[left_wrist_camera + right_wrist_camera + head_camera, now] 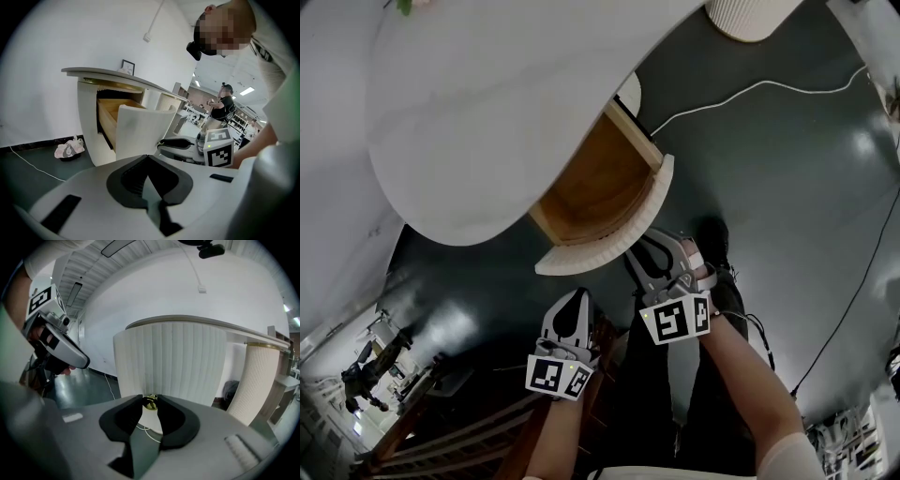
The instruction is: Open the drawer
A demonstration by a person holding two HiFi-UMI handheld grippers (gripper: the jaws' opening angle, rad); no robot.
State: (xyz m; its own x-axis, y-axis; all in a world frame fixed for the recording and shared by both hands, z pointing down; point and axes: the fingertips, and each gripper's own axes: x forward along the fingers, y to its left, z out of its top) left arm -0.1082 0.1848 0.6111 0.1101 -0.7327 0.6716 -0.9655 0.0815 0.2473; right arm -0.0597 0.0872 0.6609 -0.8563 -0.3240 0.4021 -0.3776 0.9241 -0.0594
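The drawer (598, 180) of the white rounded cabinet (487, 122) stands pulled out, its wooden inside showing. Its ribbed white front (614, 246) curves toward me. My right gripper (649, 247) is at that front, and in the right gripper view its jaws (150, 400) close on the small brass knob (150, 402) of the ribbed front (173, 366). My left gripper (577, 294) hangs lower and to the left, apart from the drawer, jaws together with nothing in them (147, 157). The left gripper view shows the open drawer (110, 117) from the side, with the right gripper (180, 143) at its front.
A white cable (750, 89) runs over the dark floor past a ribbed white object (755, 14). A pinkish bundle (69, 149) lies on the floor by the wall. A small picture frame (127, 67) stands on the cabinet top. A ribbed column (255, 380) rises to the right.
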